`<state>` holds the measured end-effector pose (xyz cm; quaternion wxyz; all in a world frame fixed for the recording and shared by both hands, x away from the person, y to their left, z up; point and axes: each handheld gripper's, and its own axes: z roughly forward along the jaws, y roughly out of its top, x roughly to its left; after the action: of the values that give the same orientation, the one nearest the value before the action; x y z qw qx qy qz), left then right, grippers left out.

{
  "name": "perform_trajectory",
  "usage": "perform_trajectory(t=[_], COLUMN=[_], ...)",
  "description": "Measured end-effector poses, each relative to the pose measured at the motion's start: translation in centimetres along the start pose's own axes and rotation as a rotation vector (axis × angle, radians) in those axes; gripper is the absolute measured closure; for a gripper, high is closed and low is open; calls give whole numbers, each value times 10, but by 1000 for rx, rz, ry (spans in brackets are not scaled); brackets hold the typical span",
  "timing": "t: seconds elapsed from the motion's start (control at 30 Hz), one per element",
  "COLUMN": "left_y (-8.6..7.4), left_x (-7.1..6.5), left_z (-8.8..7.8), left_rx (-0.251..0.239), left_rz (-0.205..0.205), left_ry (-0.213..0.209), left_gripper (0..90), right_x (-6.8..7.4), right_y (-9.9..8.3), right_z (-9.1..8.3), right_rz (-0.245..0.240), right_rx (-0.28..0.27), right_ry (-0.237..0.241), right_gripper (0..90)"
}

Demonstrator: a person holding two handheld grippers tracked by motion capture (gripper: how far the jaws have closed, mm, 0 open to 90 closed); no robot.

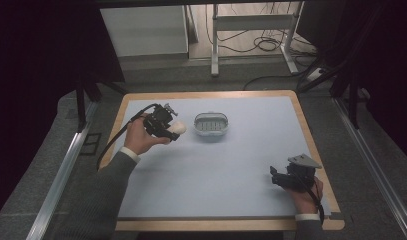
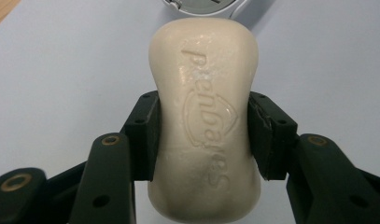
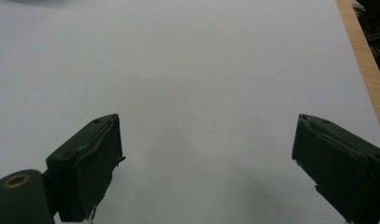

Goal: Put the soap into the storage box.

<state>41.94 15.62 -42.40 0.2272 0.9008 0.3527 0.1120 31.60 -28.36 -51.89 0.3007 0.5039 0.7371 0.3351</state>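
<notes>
High view: left gripper (image 1: 172,126) left of centre on the pale desk (image 1: 241,165), fingers (image 2: 143,135) clenched on a cream soap bar (image 2: 204,116), just left of a grey soap dish (image 1: 211,125). Wide open room across the middle and front. Right gripper (image 3: 206,158) near the front right wooden edge, fingers (image 3: 87,163) released, apart. Dish cut off in left gripper view; soap lettering hard to read.

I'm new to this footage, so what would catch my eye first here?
First the cream soap bar, clamped at its waist by the left gripper at the table's left. Just beside it sits a small grey soap dish, and the right gripper rests with jaws wide apart near the table's right corner.
</notes>
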Motion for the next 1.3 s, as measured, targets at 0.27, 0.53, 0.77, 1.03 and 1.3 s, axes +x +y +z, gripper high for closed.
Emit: perform_trajectory(t=[0.27, 0.53, 0.77, 1.03, 1.3], left_y=[9, 22, 28, 39, 46], left_x=[2, 2, 5, 3, 8], left_z=[4, 11, 17, 17, 22], left_rx=[2, 13, 17, 12, 5], left_rz=[1, 9, -2, 12, -7], left_ry=[9, -5, -15, -4, -21], left_gripper=[497, 497, 497, 497, 497], right_x=[0, -1, -1, -1, -2], right_y=[0, 0, -1, -1, -1], right_z=[1, 1, 2, 1, 1], right_rz=[-1, 1, 2, 2, 4], right_rx=[3, 1, 5, 4, 4], right_ry=[3, 0, 0, 0, 1], right_gripper=[82, 82, 82, 82, 82])
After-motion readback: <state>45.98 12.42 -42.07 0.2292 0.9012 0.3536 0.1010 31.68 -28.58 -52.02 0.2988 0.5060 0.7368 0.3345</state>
